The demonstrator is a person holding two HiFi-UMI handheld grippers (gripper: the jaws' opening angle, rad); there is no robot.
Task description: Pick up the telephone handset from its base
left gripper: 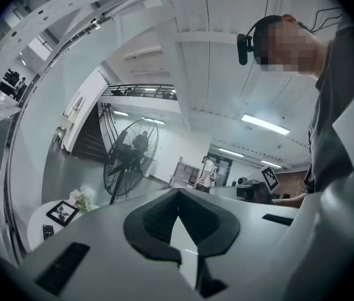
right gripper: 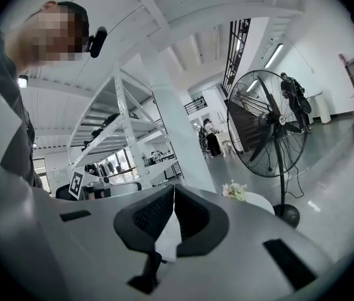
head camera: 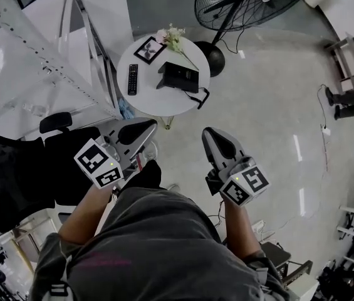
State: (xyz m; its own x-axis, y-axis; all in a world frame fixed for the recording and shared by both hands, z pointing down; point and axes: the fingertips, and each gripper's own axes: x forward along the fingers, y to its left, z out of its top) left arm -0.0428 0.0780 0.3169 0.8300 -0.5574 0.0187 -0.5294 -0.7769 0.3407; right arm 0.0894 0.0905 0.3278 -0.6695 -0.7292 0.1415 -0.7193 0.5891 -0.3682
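The left gripper's (left gripper: 178, 194) jaws were shut, tips together with nothing between them. The right gripper's (right gripper: 173, 190) jaws were closed and empty too. Both were held out roughly level in front of the person's body on bare forearms, side by side but apart. Their tips were aimed toward a small round table (head camera: 140, 102) and were well short of it.

The black telephone (head camera: 180, 77) sat on the right half of that table, with the handset (head camera: 165, 73) lying on its base (head camera: 188, 79). The two merged into one dark shape, so the handset's outline was hard to make out. A cord (head camera: 203, 97) hung over the table's edge just beside the phone. A remote control (head camera: 132, 79) lay left of the telephone, and a picture frame (head camera: 150, 49) and some flowers (head camera: 173, 39) were at the far rim. A standing fan (head camera: 239, 5) rose behind the table, its top cut off. A black office chair (head camera: 14, 174) stood on the person's left. In the left gripper view the gripper's own body hid the telephone.
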